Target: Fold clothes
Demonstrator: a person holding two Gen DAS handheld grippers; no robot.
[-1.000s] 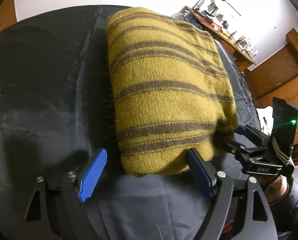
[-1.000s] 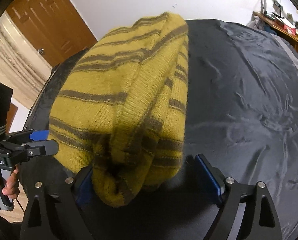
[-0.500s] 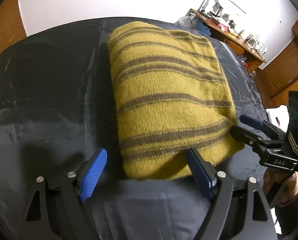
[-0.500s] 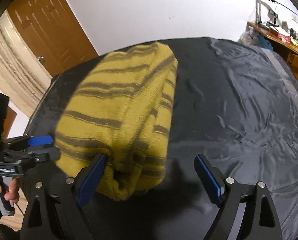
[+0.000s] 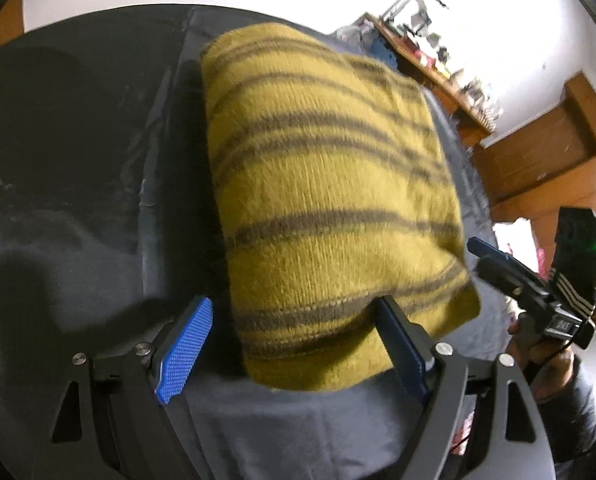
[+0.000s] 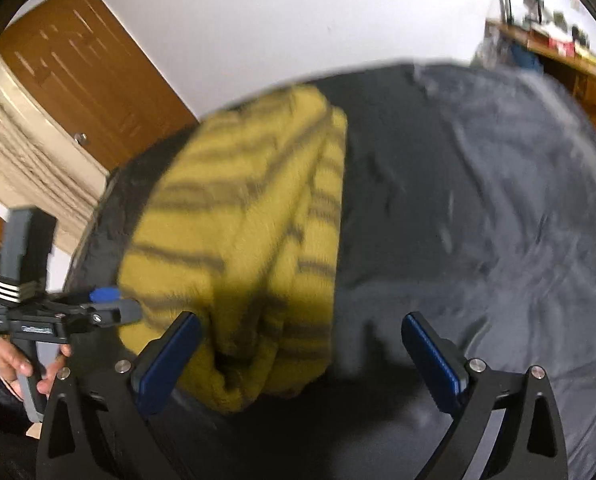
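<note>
Surroundings: a wooden door (image 6: 86, 76) stood behind the far left corner of the bed (image 6: 497, 208); a cluttered wooden shelf (image 5: 429, 60) ran along the white wall past its far right side. Nothing lay between my tongs and the knit.
Bed: covered in a dark, creased sheet, with only the sweater on it.
Sweater: the folded yellow sweater (image 5: 329, 184) with brown stripes lay flat near the bed's near edge, its stacked layers showing on the right side.
Left tongs: my left tongs (image 5: 294, 344) were released, jaws spread at the sweater's near edge, its corner between them, unpinched.
Right tongs: my right tongs (image 6: 301, 360) had just been opening and stood released; the sweater's near right corner lay between them, by the left jaw, ungripped.
</note>
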